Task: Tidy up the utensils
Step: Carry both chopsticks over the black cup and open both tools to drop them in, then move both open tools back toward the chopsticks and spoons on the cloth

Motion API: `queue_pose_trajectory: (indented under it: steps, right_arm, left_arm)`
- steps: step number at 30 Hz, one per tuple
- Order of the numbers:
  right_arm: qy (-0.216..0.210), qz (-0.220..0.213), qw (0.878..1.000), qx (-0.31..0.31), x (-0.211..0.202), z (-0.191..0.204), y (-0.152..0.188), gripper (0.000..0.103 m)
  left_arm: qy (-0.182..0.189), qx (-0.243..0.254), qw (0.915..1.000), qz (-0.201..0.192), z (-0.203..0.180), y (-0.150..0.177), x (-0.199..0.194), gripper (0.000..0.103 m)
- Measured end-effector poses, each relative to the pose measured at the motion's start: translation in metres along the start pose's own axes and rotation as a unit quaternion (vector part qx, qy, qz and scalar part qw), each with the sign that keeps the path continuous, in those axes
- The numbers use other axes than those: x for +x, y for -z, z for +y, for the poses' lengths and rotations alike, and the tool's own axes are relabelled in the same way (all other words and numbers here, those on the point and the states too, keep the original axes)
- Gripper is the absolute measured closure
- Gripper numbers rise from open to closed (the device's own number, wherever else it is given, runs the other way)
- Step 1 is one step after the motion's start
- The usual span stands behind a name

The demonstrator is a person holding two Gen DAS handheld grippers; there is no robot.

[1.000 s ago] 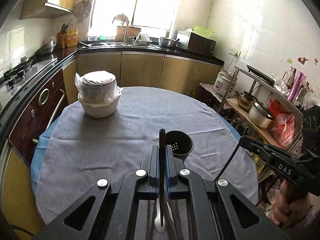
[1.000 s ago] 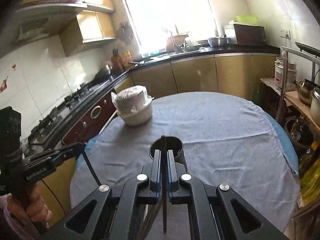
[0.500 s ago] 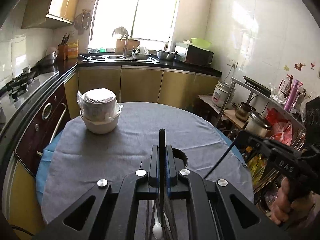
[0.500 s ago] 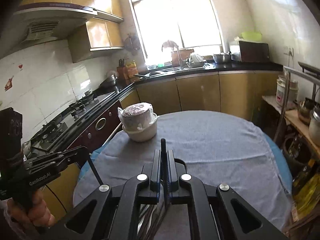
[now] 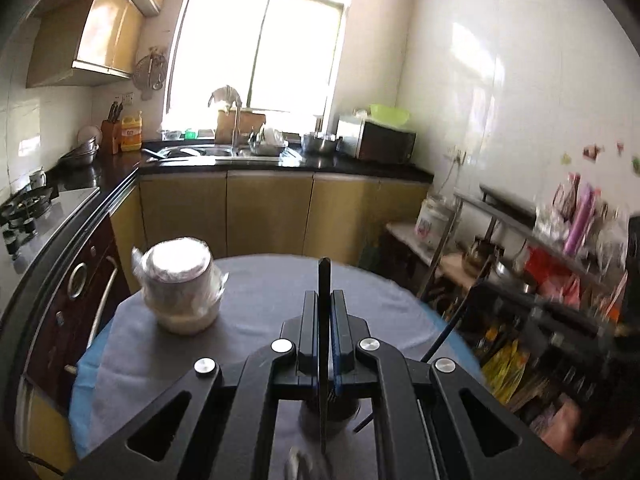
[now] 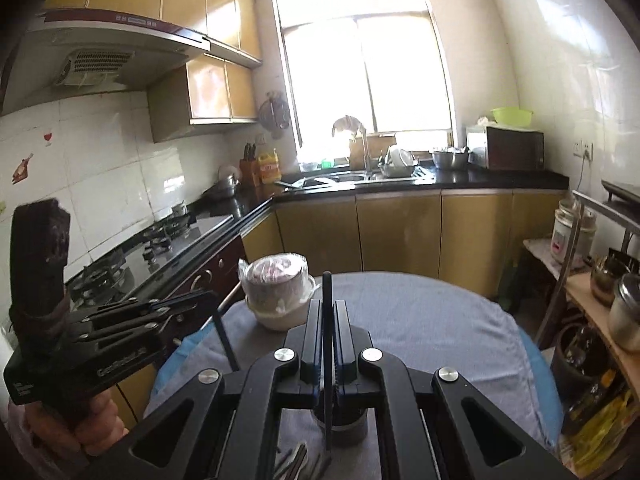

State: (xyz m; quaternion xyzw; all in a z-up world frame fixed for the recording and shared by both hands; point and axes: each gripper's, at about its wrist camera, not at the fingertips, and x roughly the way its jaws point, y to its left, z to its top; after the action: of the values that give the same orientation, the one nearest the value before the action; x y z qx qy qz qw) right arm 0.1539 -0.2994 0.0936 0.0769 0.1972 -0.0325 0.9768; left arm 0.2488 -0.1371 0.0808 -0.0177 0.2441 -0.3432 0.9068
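Note:
My left gripper (image 5: 324,294) is shut on a thin black chopstick (image 5: 324,276) that stands upright through its jaws. Its lower end hangs over the dark round utensil holder (image 5: 328,412) on the grey-clothed table (image 5: 260,288). My right gripper (image 6: 328,304) is shut on a second black chopstick (image 6: 327,284) above the same holder (image 6: 340,424). Loose utensils (image 6: 296,460) lie on the cloth in front of the holder, mostly hidden by the gripper bodies. In the right wrist view the left gripper (image 6: 208,300) appears at the left, held by a hand (image 6: 96,420).
A plastic-wrapped stack of bowls (image 5: 180,292) stands at the table's far left. Kitchen counters, a stove (image 6: 160,240) and a sink run behind and to the left. A metal rack (image 5: 540,240) with pots and bottles is close on the right.
Both grippers have risen with their chopsticks still held. The holder has slid down in both views and now sits under the jaws. More wall and window show.

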Motion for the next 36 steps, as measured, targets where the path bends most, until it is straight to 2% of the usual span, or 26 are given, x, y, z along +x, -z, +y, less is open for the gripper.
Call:
queue_pose_trajectory:
  steps: [4, 6, 13, 18, 20, 21, 22, 23, 24, 25, 27, 32, 34, 36]
  right_arm:
    - [0.007, -0.005, 1.0, -0.004, 0.02, 0.001, -0.009, 0.098]
    - [0.012, -0.004, 1.0, -0.001, 0.035, -0.003, -0.007, 0.098]
    - [0.01, 0.047, 0.998, 0.029, 0.08, -0.029, 0.025, 0.098]
    - [0.0, 0.108, 0.993, 0.042, 0.108, -0.038, 0.058, 0.098]
    - [-0.006, 0.132, 0.989, 0.063, 0.115, -0.045, 0.068, 0.097]
    - [-0.012, 0.145, 0.986, 0.078, 0.118, -0.049, 0.072, 0.094]
    - [-0.019, 0.154, 0.984, 0.089, 0.119, -0.051, 0.077, 0.084]
    - [-0.023, 0.159, 0.982, 0.1, 0.118, -0.054, 0.081, 0.078]
    - [-0.019, 0.156, 0.981, 0.112, 0.114, -0.058, 0.087, 0.068]
    - [-0.016, 0.152, 0.981, 0.119, 0.109, -0.06, 0.09, 0.055]
    - [-0.014, 0.134, 0.982, 0.134, 0.093, -0.065, 0.098, 0.046]
    - [0.008, 0.109, 0.983, 0.149, 0.051, -0.07, 0.123, 0.046]
    - [0.009, 0.123, 0.982, 0.143, 0.042, -0.067, 0.134, 0.046]
    - [0.019, 0.15, 0.979, 0.139, 0.034, -0.06, 0.147, 0.046]
  left_arm:
    - [-0.003, -0.015, 0.9994, -0.03, 0.004, -0.01, 0.02, 0.097]
    - [-0.014, -0.022, 0.9991, -0.032, 0.008, -0.008, 0.038, 0.097]
    - [-0.02, -0.077, 0.9963, 0.032, 0.036, 0.037, 0.099, 0.097]
    - [-0.022, -0.096, 0.9927, 0.07, 0.053, 0.064, 0.111, 0.097]
    - [-0.031, -0.085, 0.9925, 0.082, 0.057, 0.073, 0.107, 0.09]
    - [-0.032, -0.078, 0.9925, 0.09, 0.06, 0.078, 0.103, 0.079]
    - [-0.034, -0.072, 0.9926, 0.092, 0.062, 0.081, 0.1, 0.072]
    - [-0.041, -0.064, 0.9928, 0.093, 0.064, 0.084, 0.093, 0.055]
    - [-0.043, -0.06, 0.993, 0.092, 0.066, 0.086, 0.088, 0.045]
    - [-0.043, -0.054, 0.9938, 0.087, 0.069, 0.089, 0.079, 0.045]
    - [-0.041, -0.042, 0.9953, 0.077, 0.076, 0.093, 0.06, 0.045]
    - [-0.073, -0.01, 0.996, 0.051, 0.1, 0.123, 0.012, 0.039]
    - [-0.101, -0.011, 0.9927, 0.065, 0.11, 0.142, 0.0, 0.039]
    - [-0.104, -0.033, 0.9908, 0.08, 0.119, 0.159, -0.01, 0.039]
